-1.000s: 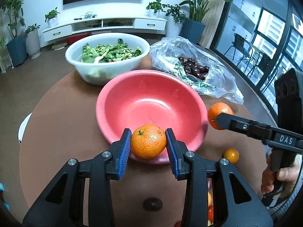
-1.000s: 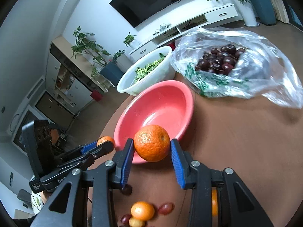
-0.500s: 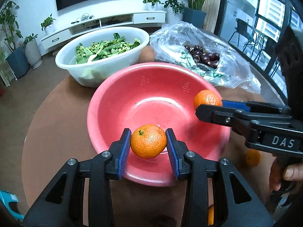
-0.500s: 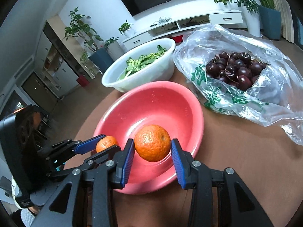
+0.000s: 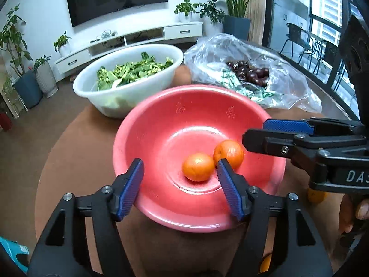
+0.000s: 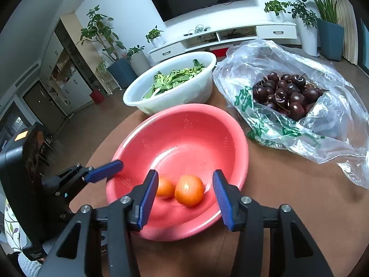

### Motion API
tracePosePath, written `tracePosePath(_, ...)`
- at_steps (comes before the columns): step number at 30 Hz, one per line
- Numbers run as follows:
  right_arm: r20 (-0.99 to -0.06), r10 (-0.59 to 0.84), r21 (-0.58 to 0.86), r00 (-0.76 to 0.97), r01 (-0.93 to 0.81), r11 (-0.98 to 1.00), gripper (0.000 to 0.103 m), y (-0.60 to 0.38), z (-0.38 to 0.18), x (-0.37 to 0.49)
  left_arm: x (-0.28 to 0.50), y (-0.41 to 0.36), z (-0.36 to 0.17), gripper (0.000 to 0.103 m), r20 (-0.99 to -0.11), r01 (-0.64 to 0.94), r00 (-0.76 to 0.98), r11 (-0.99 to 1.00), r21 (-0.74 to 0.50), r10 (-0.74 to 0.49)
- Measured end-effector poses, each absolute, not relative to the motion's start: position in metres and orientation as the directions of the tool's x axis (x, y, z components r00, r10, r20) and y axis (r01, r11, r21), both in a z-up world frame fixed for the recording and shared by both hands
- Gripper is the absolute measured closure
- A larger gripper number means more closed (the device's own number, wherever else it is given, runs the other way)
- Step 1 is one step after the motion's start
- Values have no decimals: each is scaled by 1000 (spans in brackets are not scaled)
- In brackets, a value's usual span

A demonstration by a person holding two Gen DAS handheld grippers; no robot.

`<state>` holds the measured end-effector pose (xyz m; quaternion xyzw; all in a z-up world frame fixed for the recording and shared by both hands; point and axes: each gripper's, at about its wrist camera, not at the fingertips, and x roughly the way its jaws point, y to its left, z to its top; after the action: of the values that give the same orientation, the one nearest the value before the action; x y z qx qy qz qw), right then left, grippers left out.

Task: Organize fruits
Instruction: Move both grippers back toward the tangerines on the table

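Two oranges lie loose in the red bowl [image 5: 161,120], side by side: one orange [image 5: 198,166] near the middle, the other orange [image 5: 228,154] to its right. In the right wrist view the same oranges [image 6: 189,193] [image 6: 164,187] sit in the red bowl [image 6: 207,124]. My left gripper [image 5: 181,188] is open and empty above the bowl's near rim. My right gripper [image 6: 185,199] is open and empty above the bowl; it also shows in the left wrist view [image 5: 272,136], over the bowl's right rim.
A white bowl of greens [image 5: 129,78] stands behind the red bowl. A clear plastic bag of dark cherries [image 6: 288,92] lies at the back right. A small orange fruit [image 5: 316,195] lies on the brown round table [image 5: 76,138] under the right gripper.
Both grippers have opened and let go of their oranges, which now lie in the red bowl. Both grippers moved further over the bowl.
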<state>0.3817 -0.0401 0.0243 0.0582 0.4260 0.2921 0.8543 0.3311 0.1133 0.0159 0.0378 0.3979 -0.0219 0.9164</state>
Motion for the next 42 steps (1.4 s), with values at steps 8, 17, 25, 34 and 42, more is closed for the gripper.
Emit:
tracePosePath(8, -659, 565, 369, 497, -441, 818, 49, -64, 39, 357, 310, 115, 27, 39, -722, 59, 691, 998, 30, -19)
tracePosePath(17, -654, 478, 266, 587, -413, 871, 44, -116, 47, 304, 251, 128, 37, 39, -714, 20, 700, 1000, -13, -23)
tracePosePath(25, -690, 435, 258, 579, -365, 895, 43, -150, 23, 270, 183, 130, 24, 39, -745, 1, 667, 999, -44, -33)
tracePosePath(34, -696, 421, 240, 581, -365, 900, 43, -152, 17, 258, 114, 116, 3, 39, -793, 20, 605, 997, -74, -71)
tracePosePath(42, -704, 411, 218, 579, -375, 901, 43, -147, 13, 254, 96, 106, -11, 39, -815, 27, 574, 997, -71, -74)
